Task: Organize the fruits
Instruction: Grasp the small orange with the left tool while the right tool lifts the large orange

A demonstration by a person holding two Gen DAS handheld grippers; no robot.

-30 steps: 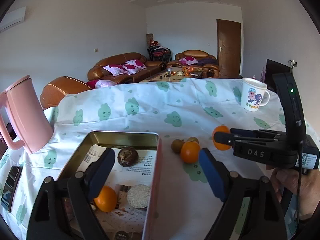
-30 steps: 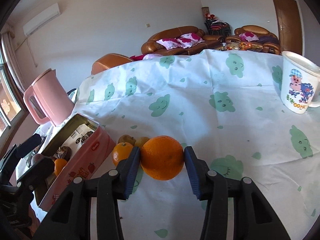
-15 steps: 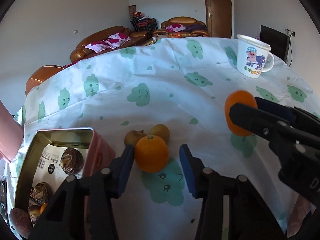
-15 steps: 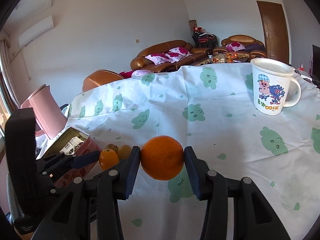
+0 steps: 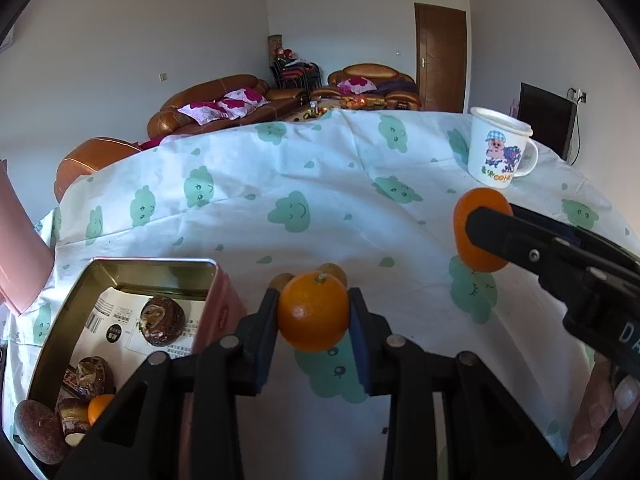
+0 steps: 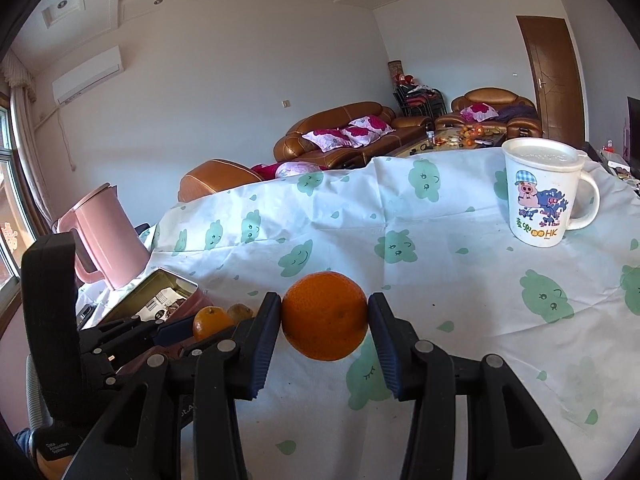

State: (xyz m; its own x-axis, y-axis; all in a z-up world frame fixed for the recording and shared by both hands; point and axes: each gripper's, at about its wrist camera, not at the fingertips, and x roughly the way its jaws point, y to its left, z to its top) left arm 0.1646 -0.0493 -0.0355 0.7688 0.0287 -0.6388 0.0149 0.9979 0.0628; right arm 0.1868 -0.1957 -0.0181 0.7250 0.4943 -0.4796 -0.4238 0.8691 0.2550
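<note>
Left wrist view: the left gripper [image 5: 313, 312] has just been closing, and its 2 blue ribbed pads now press the sides of a small orange [image 5: 313, 312] with a dimpled peel and a stub of stem on top. The fruit sits on the creased white tablecloth [image 5: 320, 208] printed with green smiling clouds. Just behind it lie 2 small brown fruits [image 5: 332, 270], mostly hidden. To the left stands an open rectangular metal tin [image 5: 156, 266] with a pink outer wall and dull gold inside; it holds printed paper, several wrinkled dark brown fruits [image 5: 162, 320] and a small orange piece near the bottom. On the right, the black right gripper [image 5: 480, 236] pinches a second orange [image 5: 476, 232] above the cloth, with a glossy white cartoon mug [image 5: 498, 148] beyond it.

Right wrist view: the right gripper [image 6: 324, 316] clamps the round, matte-skinned second orange [image 6: 324, 316] between 2 ribbed blue pads, lifted off the cloth. At lower left, the left gripper [image 6: 192, 328] holds its small orange [image 6: 210, 320] beside the tin [image 6: 160, 296]. A smooth pink kettle [image 6: 106, 236] stands behind, and the mug [image 6: 540, 196] sits far right.
</note>
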